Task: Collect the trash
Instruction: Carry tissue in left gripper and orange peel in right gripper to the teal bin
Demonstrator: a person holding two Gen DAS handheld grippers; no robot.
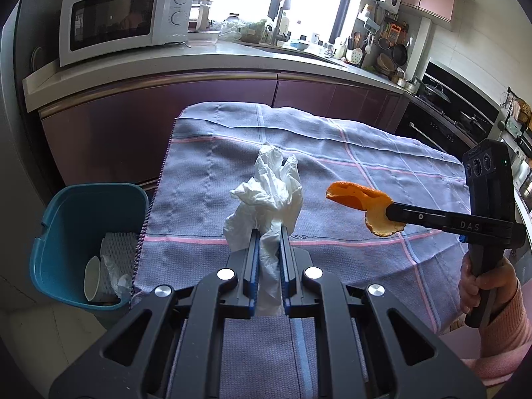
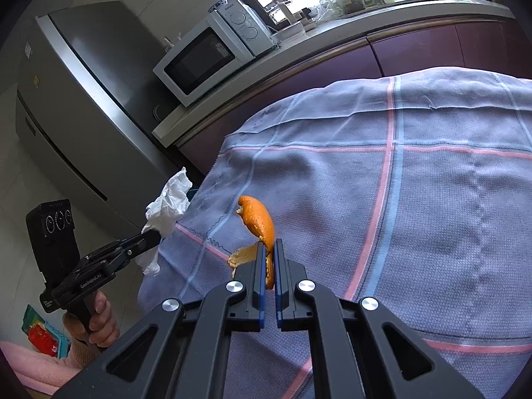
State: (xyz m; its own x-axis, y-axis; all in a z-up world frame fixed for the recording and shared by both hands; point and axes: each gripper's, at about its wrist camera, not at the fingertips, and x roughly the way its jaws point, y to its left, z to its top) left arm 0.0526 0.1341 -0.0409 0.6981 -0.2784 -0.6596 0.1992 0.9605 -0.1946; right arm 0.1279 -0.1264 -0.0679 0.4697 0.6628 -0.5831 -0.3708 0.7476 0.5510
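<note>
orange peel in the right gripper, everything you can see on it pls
The orange peel is a curled strip, bright orange and pitted outside, pale yellowish pith inside. One end is pinched between the shut jaws of the right gripper; the rest curves up and forward, with a flap hanging to one side. It is held clear above the checked tablecloth, touching nothing else.

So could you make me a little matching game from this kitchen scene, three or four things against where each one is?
Things:
1. white tissue
2. orange peel
3. paper cup
4. microwave

Places:
A. on the counter
B. pinched in the right claw
C. inside the blue bin
D. pinched in the left claw

Pairs: 1-D, 2-B, 3-C, 4-A
</note>
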